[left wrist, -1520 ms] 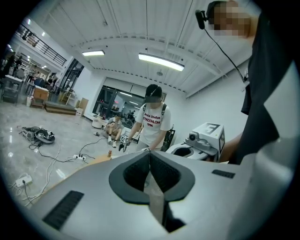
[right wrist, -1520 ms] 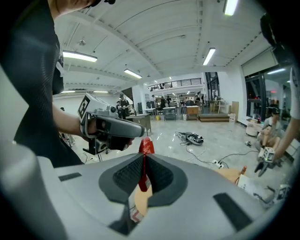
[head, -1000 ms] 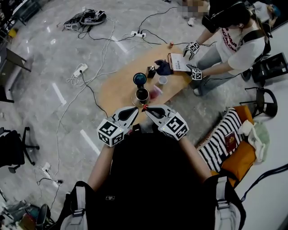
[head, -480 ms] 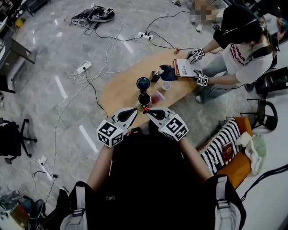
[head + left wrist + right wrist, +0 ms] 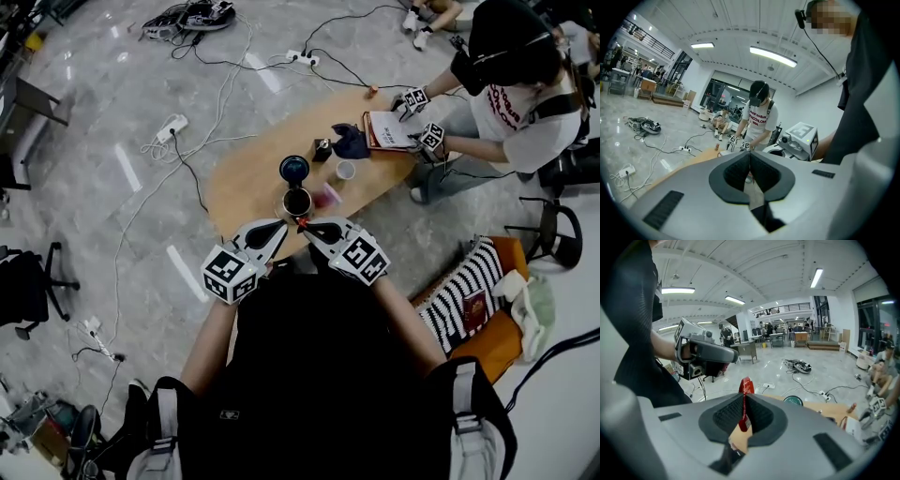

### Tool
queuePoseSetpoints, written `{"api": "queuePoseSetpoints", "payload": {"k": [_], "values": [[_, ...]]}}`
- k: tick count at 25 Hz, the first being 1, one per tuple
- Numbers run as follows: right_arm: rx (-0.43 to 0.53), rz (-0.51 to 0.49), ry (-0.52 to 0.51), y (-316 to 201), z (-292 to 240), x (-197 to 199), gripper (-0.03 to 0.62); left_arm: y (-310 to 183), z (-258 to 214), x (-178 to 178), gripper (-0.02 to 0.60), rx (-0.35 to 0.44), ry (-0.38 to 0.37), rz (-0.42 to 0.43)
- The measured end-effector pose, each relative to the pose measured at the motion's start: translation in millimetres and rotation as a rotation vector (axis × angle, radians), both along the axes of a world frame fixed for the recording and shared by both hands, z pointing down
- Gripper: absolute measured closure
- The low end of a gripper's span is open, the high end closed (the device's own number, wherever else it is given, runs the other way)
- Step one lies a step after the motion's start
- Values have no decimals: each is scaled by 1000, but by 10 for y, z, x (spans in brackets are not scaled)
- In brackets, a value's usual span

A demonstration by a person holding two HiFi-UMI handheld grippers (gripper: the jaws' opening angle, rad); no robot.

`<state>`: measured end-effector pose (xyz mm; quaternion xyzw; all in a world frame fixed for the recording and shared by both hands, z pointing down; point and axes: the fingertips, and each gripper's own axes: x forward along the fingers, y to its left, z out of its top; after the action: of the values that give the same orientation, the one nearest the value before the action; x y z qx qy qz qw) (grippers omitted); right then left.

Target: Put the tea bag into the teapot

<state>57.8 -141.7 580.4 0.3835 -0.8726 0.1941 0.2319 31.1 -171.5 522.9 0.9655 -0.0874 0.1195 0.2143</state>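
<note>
I am holding the left gripper (image 5: pixel 282 229) with its jaws pressed together, and I can make out nothing between them. The right gripper (image 5: pixel 307 228) is pinching the one red tea bag (image 5: pixel 746 386), just short of the one open teapot (image 5: pixel 296 201). Its single lid (image 5: pixel 293 169) is lying beyond. I judge I am carrying the bag in: next it is needing to go over the mouth for release.
</note>
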Motion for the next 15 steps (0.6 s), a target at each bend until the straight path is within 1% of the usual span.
{"api": "queuePoseSetpoints", "payload": {"k": [9, 12, 15], "values": [[-117, -48, 49, -147, 552, 163, 568, -169, 54, 84, 571, -3, -18, -25], [-179, -72, 62, -174, 810, 205, 568, -200, 74, 68, 571, -13, -22, -51], [-220, -93, 70, -220, 1006, 226, 568, -222, 112, 25, 569, -28, -29, -83]]}}
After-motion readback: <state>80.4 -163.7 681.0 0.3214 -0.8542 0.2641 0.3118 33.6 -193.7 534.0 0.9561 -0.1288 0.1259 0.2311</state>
